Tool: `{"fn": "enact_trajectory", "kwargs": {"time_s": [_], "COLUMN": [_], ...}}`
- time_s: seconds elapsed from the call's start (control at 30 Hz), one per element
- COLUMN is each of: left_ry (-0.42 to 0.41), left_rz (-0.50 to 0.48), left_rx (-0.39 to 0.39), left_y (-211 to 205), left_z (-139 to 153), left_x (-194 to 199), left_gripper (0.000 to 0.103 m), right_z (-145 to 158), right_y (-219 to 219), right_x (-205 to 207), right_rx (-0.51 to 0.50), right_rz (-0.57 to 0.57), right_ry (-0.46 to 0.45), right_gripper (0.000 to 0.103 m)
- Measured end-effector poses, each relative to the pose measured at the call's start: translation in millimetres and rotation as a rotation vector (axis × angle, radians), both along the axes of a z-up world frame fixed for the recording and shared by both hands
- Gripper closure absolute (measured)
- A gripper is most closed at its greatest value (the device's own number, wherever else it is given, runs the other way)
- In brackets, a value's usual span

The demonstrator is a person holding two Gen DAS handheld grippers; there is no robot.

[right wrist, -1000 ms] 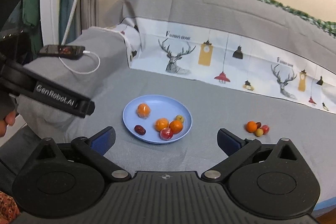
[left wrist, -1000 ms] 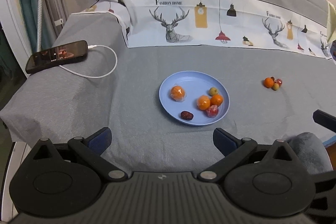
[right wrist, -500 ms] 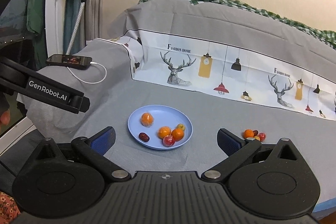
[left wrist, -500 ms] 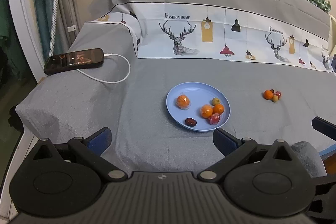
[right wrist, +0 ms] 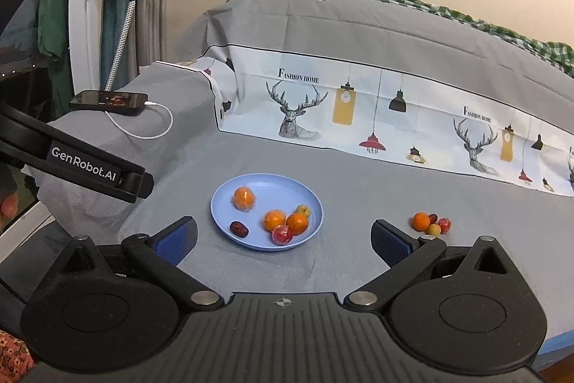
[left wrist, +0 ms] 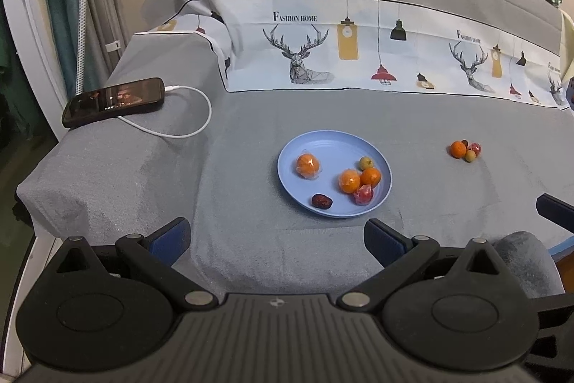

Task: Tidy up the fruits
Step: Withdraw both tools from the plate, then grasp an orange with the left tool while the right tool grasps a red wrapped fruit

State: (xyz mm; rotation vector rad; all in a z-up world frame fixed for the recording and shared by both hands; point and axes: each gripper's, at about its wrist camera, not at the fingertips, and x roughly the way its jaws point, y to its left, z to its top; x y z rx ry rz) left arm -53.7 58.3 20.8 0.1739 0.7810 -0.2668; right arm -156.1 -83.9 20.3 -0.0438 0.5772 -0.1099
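A blue plate [left wrist: 324, 146] [right wrist: 258, 183] sits on the grey cloth and holds several small fruits: oranges [left wrist: 307, 165] [right wrist: 244, 197], a red wrapped fruit [left wrist: 363, 194], a dark date [left wrist: 321, 201] and a small green fruit [left wrist: 366, 162]. A small pile of loose fruits [left wrist: 465, 150] [right wrist: 430, 223] lies on the cloth to the plate's right. My left gripper [left wrist: 276, 239] is open and empty, held back from the plate's near edge. My right gripper [right wrist: 283, 241] is open and empty, also short of the plate.
A black phone [left wrist: 114, 101] [right wrist: 109, 101] with a white charging cable [left wrist: 186, 124] lies on a raised fold at the left. A deer-print cloth [left wrist: 358, 52] rises behind. The left gripper's body [right wrist: 89, 164] shows at the left of the right wrist view.
Both grippers have pulled back and risen, so the plate and fruits look smaller and farther away. No fruit has moved.
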Motion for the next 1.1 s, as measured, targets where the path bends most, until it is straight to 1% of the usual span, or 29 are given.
{"fn": "enact_trajectory", "kwargs": {"time_s": [0.27, 0.37, 0.47, 0.53, 0.63, 0.8, 0.93, 1.03, 1.1], "left_ry": [0.022, 0.039, 0.053, 0.062, 0.082, 0.107, 0.108, 0.119, 0.114], "left_rz": [-0.009, -0.025, -0.044, -0.065, -0.104, -0.203, -0.298, -0.383, -0.431], "left_rx": [0.036, 0.035, 0.025, 0.021, 0.007, 0.016, 0.037, 0.059, 0.088], "left_y": [-14, -27, -49, -69, -107, -185, -249, -298, -326], "left_z": [-7, -9, -12, -15, -23, -49, -78, -107, -127], "left_x": [8, 16, 28, 39, 57, 90, 120, 145, 159], "left_gripper": [0.0, 0.0, 0.0, 0.0, 0.0, 0.0, 0.0, 0.0, 0.0], "right_z": [-8, -9, -11, -15, -25, -49, -75, -105, -126], "right_y": [-16, -34, -60, -83, -121, -192, -241, -276, -301], "right_x": [6, 9, 12, 17, 26, 45, 68, 98, 118], "right_rx": [0.052, 0.092, 0.11, 0.092, 0.052, 0.068, 0.085, 0.069, 0.078], "right_rz": [-0.045, -0.108, -0.192, -0.251, -0.341, -0.466, -0.528, -0.556, -0.56], "right_ry": [0.019, 0.01, -0.006, -0.014, -0.004, 0.034, 0.07, 0.104, 0.133], "right_gripper": [0.001, 0.001, 0.001, 0.001, 0.001, 0.001, 0.001, 0.001, 0.001]}}
